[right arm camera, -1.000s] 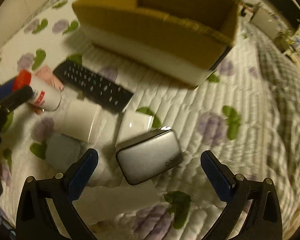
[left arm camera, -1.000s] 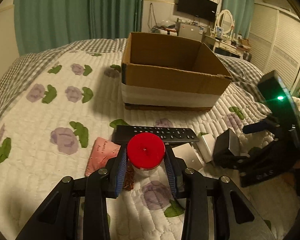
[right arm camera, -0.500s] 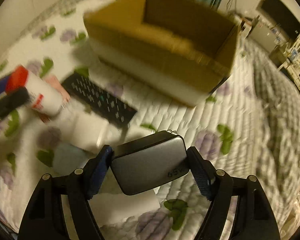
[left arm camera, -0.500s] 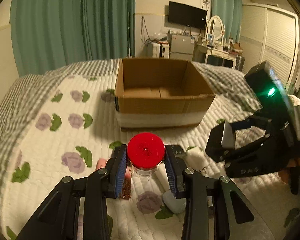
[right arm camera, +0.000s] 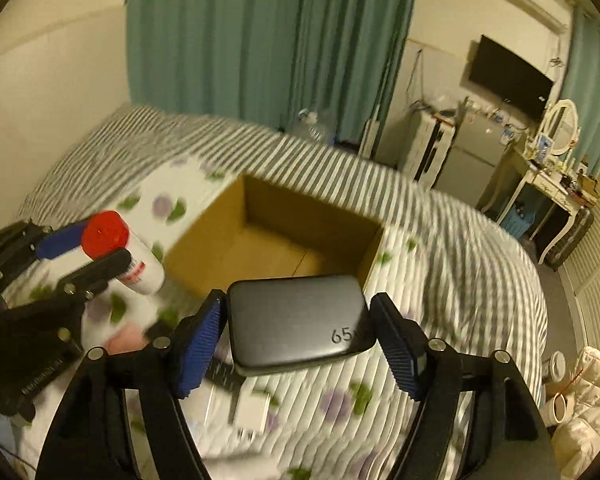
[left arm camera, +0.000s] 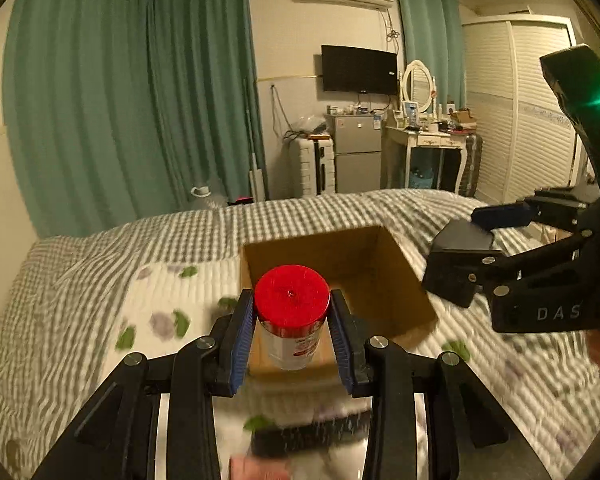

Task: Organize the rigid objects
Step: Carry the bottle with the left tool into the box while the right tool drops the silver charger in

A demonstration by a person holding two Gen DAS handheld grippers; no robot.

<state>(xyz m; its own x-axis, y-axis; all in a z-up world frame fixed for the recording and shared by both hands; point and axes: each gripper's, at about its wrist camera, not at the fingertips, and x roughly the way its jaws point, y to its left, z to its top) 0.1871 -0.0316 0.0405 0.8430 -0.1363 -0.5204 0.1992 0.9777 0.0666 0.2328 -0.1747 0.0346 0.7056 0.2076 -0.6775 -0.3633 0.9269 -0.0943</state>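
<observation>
both grippers are way higher than a second ago, when they were down at the quilt among the scattered stuff. left gripper (left arm camera: 291,334) is clamped on the red-capped jar (left arm camera: 291,314), blue pads tight against its sides, and it hangs over the near edge of the open cardboard box (left arm camera: 374,264). right gripper (right arm camera: 298,336) was spread wide around the grey power bank (right arm camera: 296,326) back then; now its pads are pinched onto both ends and the bank's in the air just short of the box. leftover items on the bed (right arm camera: 452,248) are mostly motion blur: a small white block (right arm camera: 254,408), something pink, and a dark strip behind the right gripper's fingers that i can't make out. bank's printed number is cut off by a pad.
</observation>
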